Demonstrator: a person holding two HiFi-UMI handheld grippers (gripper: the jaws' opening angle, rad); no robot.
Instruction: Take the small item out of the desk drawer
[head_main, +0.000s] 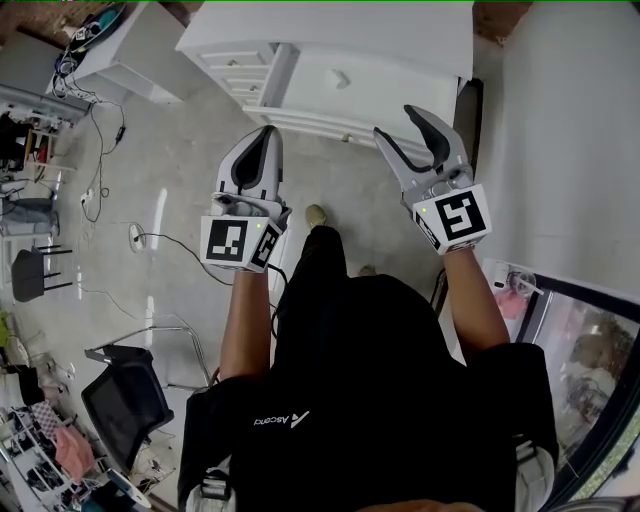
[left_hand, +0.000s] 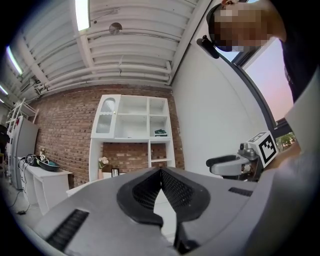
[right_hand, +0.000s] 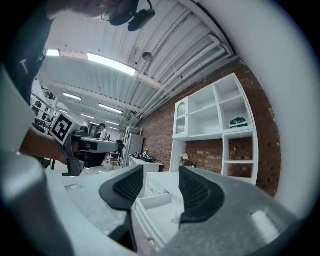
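The white desk (head_main: 350, 30) stands ahead of me with its wide drawer (head_main: 310, 95) pulled out. A small pale item (head_main: 340, 78) lies on the drawer's floor; the right gripper view shows this small item (right_hand: 176, 218) between the jaws, some way off. My right gripper (head_main: 397, 124) is held up before the drawer, open, with nothing between its pads. My left gripper (head_main: 268, 132) hovers beside it at the left, shut and empty; its pads (left_hand: 150, 190) meet at the tips. Neither gripper touches the desk.
A white shelf unit (left_hand: 132, 125) stands against the brick wall behind the desk. A white side table (head_main: 130, 55) is at the far left, cables (head_main: 150, 240) trail on the floor, and a black chair (head_main: 125, 400) stands at the near left. A white wall (head_main: 570, 120) runs along the right.
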